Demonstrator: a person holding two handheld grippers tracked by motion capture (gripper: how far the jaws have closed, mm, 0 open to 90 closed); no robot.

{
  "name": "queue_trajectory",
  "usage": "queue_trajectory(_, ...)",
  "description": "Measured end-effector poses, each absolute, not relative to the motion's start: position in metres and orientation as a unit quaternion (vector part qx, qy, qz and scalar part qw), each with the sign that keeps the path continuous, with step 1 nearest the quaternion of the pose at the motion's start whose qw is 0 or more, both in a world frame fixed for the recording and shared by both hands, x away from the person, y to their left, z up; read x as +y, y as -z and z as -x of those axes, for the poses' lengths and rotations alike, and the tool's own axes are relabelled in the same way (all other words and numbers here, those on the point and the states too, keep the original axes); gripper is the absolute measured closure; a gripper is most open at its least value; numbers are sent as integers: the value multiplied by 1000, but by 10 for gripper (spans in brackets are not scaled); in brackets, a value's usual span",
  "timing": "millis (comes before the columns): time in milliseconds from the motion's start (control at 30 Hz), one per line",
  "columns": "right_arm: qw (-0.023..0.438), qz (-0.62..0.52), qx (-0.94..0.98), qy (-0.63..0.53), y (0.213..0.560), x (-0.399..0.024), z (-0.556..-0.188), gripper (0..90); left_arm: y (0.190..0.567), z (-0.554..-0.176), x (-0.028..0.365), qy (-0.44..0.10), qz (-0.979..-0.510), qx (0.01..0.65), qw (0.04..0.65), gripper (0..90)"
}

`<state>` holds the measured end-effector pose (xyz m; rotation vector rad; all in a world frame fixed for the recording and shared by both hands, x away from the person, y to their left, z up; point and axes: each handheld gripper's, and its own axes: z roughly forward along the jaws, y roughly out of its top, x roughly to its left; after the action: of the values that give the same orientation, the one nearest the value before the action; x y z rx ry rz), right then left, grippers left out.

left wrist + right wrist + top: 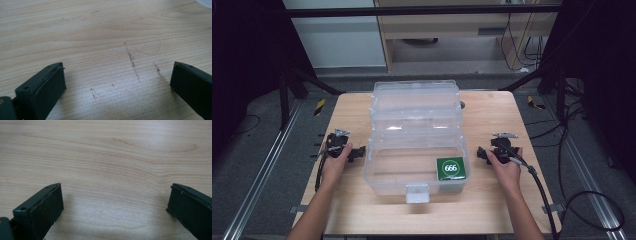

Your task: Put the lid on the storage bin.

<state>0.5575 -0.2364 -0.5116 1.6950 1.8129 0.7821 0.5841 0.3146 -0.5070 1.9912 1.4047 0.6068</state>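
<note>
A clear plastic box (377,172) stands in the middle of the wooden table (492,115), its lid (416,95) swung back and open. Inside, at the front right corner, lies a green packet marked 666 (451,168). My left gripper (343,151) rests on the table left of the box, held in a hand. Its jaws stand wide apart over bare wood (117,75), with nothing between them. My right gripper (492,151) rests right of the box in the other hand, open too, above bare wood (115,197).
A white latch (417,192) sticks out at the box's front. Black cables (542,192) trail from each gripper toward the table's front edge. Dark frame bars and more cables (582,125) surround the table on the floor.
</note>
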Motion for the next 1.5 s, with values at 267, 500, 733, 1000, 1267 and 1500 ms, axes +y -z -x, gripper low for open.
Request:
queue_trajectory(267,274,-564,735,-258,500,-244,-553,103,491,-569,326,-214,-791,483,309,48)
queue_trajectory(500,294,-488,799,-190,470,-240,-533,136,454,-539,323,-189,-837,403,317,41)
queue_trajectory(733,281,-413,848,-180,424,-223,-517,139,403,-505,303,-198,-861,333,328,34)
queue_trajectory(1000,291,-338,874,-191,362,-200,-518,172,365,-475,273,-195,-893,255,317,35)
queue_trajectory(1267,297,-272,893,-200,315,-178,-525,330,354,-459,254,-190,-907,214,310,52)
queue_trajectory(1500,297,-214,907,-207,291,-158,-527,490,350,-453,243,-183,-914,193,305,81)
